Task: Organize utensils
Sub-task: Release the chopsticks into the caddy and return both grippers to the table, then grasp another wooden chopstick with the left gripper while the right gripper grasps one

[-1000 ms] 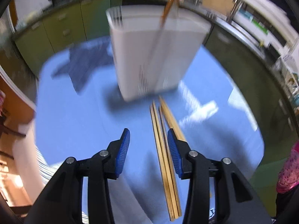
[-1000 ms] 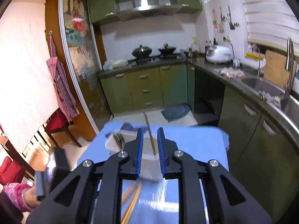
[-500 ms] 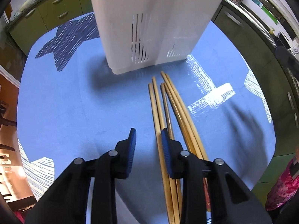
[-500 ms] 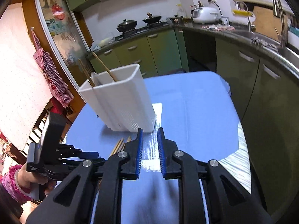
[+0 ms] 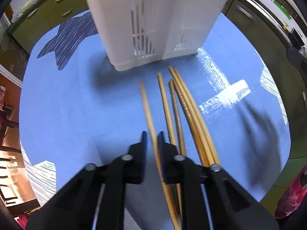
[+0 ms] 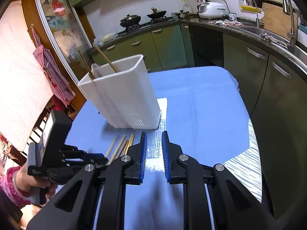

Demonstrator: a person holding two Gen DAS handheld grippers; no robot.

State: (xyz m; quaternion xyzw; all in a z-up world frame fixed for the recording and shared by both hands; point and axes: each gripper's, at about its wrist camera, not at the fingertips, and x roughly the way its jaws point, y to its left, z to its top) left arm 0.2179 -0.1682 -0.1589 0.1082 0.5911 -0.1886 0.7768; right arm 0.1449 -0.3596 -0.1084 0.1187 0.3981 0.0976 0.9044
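Chopsticks (image 5: 173, 105) lie loose on the blue desk (image 5: 67, 105), just in front of the white holder (image 5: 153, 23), 5 of them side by side. Pointing steeply down, the left gripper (image 5: 153, 140) has just closed its fingers (image 5: 143, 140) on the leftmost chopstick (image 5: 146, 105), which runs between them and out past the tips toward the holder. Over bare desk to the right, the right gripper (image 6: 154, 149) hangs with its fingers (image 6: 144, 149) a little apart, having just been opening, nothing between them. 2 sticks and a spoon stand up out of the holder.
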